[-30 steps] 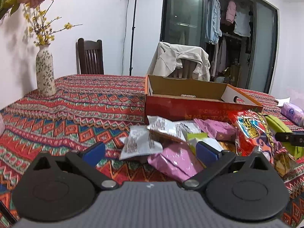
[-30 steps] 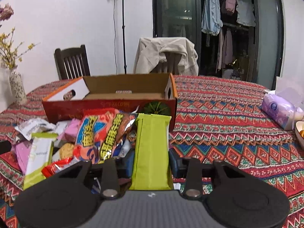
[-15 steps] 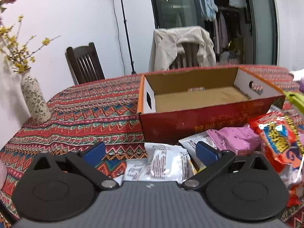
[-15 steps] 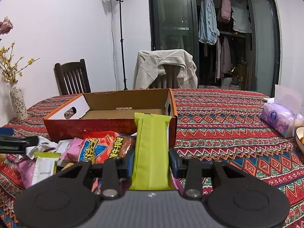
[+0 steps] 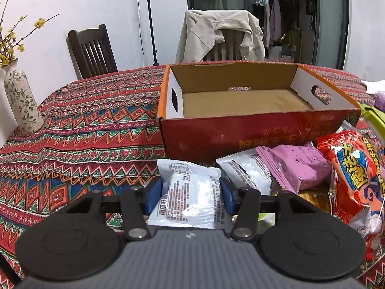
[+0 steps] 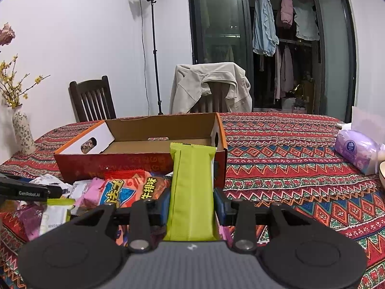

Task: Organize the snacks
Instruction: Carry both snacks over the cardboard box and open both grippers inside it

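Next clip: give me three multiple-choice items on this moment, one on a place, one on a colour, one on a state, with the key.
1. Where does the vase stand relative to the box?
A. inside it
B. on the table to its left
C. on a chair

2. What colour is the bar in the right hand-held gripper?
A. green
B. pink
C. white

3. What does the box hold?
A. nothing yet
B. a pile of snacks
C. the vase

Key:
1 B, it stands on the cloth at the left edge.
2 A, lime wrapper between the pads.
3 A, only bare cardboard floor shows.
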A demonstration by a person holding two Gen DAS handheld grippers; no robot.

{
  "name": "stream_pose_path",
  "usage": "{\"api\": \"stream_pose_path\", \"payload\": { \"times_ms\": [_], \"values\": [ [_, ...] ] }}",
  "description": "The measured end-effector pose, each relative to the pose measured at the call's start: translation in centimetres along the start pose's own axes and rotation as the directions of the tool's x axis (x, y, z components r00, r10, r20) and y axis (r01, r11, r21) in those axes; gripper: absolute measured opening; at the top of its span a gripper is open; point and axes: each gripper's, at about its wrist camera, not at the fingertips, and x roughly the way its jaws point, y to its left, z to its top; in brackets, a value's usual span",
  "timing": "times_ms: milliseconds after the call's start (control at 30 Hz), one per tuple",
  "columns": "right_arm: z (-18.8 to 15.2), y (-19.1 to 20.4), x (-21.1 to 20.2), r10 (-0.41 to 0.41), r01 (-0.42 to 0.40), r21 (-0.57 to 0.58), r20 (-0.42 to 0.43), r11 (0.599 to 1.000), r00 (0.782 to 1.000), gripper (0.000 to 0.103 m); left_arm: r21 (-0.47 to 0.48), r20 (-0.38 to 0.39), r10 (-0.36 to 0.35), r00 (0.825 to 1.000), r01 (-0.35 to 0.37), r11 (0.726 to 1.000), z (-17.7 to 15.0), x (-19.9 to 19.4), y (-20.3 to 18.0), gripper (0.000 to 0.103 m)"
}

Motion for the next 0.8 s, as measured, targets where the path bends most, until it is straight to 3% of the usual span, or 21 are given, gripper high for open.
{"api": "stream_pose_path", "payload": {
  "times_ms": [367,800],
  "values": [
    [1.3,0.4,-0.2,-0.001,0.002,-0.012,0.035,1.000,0.999,0.036,-0.041,0.110,-0.003,0.994,0.008,0.999,1.6,-2.7,1.1,0.052],
    [7.1,2.0,2.5,0.010,-0.006,-0.040,0.110,0.999,0.994,0.036,-0.105,0.234,-0.027,0.972,0.053,0.993,7.6,-3.1,0.2,0.052]
  ]
}}
